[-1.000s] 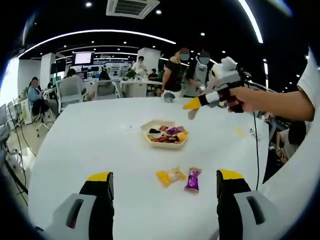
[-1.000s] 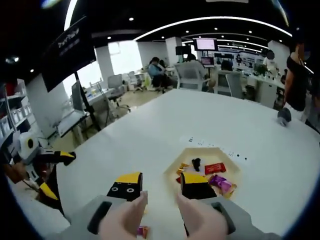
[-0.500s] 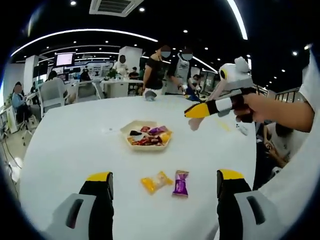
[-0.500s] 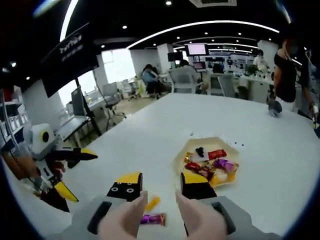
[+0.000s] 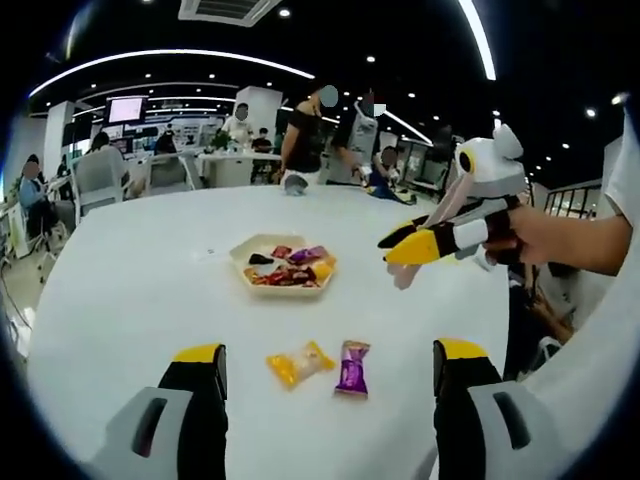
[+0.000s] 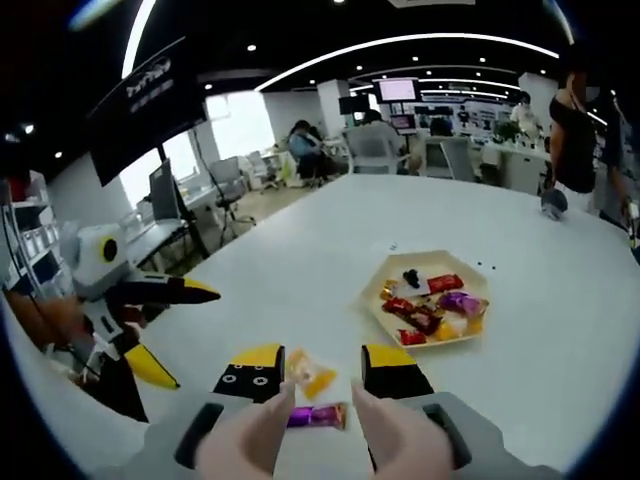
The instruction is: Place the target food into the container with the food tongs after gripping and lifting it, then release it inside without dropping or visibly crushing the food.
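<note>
Two wrapped candies, a yellow one (image 5: 299, 363) and a purple one (image 5: 353, 367), lie side by side on the white worktop (image 5: 130, 300), near the hexagonal tray (image 5: 282, 269) of sweets. My left hand-held gripper (image 5: 328, 375) hangs above them, jaws wide and holding nothing. My right hand-held gripper (image 6: 325, 375) sits narrower, also holding nothing, over the same candies.
</note>
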